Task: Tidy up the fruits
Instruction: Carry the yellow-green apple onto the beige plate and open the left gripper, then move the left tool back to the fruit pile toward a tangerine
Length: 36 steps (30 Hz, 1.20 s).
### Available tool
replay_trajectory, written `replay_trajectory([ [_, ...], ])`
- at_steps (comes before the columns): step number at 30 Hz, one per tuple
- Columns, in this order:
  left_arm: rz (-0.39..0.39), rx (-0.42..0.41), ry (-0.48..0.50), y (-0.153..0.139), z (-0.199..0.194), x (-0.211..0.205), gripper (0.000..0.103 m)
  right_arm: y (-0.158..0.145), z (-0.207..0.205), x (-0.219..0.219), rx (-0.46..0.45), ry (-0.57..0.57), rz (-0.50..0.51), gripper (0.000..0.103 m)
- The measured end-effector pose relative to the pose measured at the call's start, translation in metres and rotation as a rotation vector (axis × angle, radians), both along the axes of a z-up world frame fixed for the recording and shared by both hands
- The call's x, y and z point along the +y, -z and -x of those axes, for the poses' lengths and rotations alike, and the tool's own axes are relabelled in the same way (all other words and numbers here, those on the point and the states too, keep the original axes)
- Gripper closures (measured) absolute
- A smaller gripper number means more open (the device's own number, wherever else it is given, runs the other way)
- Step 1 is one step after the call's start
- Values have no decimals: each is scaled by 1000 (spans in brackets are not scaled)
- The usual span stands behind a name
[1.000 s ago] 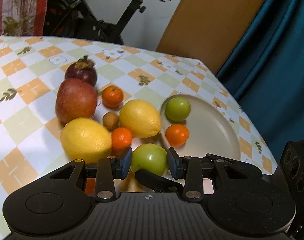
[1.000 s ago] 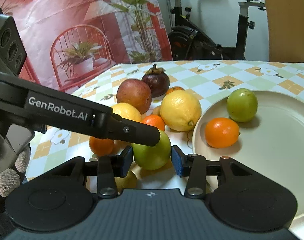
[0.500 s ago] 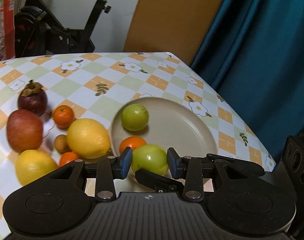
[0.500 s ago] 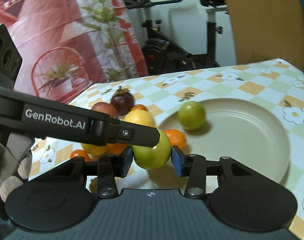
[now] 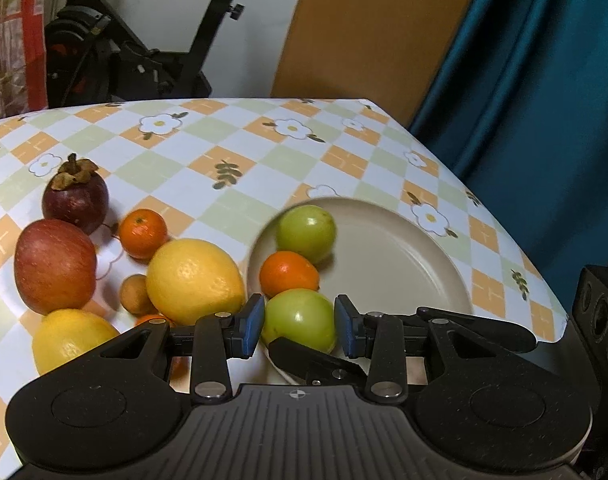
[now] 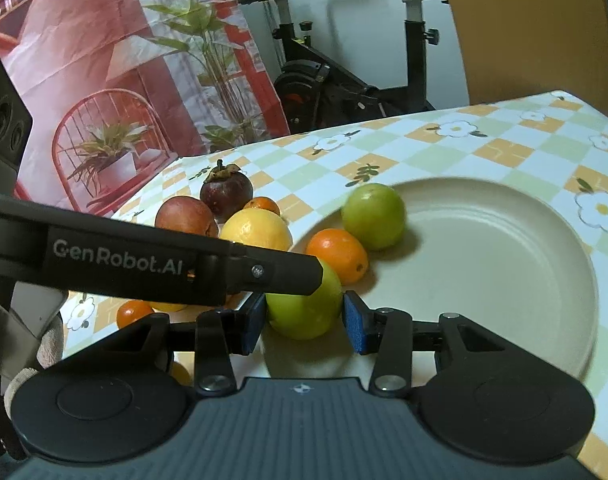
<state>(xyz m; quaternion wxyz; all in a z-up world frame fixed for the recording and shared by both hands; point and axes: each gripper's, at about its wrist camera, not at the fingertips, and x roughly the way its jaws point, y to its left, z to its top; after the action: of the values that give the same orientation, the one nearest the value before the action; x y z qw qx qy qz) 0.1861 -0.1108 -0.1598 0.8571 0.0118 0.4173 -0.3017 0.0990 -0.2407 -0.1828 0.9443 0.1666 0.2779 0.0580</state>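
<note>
A green fruit sits between the blue pads of both grippers at the near rim of a beige plate. My left gripper and right gripper both stand around it with small gaps, jaws open. In the right wrist view the green fruit rests on the plate. A second green fruit and a small orange lie on the plate. A lemon, an apple, a mangosteen and more citrus lie left of it.
The checked tablecloth ends in an edge at the right by a teal curtain. An exercise bike stands behind the table. The left gripper's arm crosses the right wrist view.
Both grippers carried the green fruit from the pile over to the plate's near rim. The pads now stand slightly off the fruit, where before they pressed it.
</note>
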Motion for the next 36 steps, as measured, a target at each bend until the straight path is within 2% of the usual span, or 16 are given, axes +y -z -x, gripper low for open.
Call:
replay_trajectory([
  [7,-18,-35,-13,1,-3,-2,63,0,-15,7,1,-24,68,58],
  [13,-9,-49,-10,2,-3,-2,62,0,-21,9,7,-28,79,58],
  [18,-17,-82,-4,1,4,0,62,-3,-19,13,8,-23,97,54],
  [22,-21,-114,-12,-5,11,7,61,-7,-15,14,-2,-21,92,44],
  [26,22,-128,-49,-13,18,20,50,-9,-8,16,-4,-11,102,38],
  [29,48,-149,-84,-20,25,30,50,-13,0,18,-9,13,94,37],
  [36,39,-213,-197,-37,46,58,50,-23,17,28,-52,25,101,36],
])
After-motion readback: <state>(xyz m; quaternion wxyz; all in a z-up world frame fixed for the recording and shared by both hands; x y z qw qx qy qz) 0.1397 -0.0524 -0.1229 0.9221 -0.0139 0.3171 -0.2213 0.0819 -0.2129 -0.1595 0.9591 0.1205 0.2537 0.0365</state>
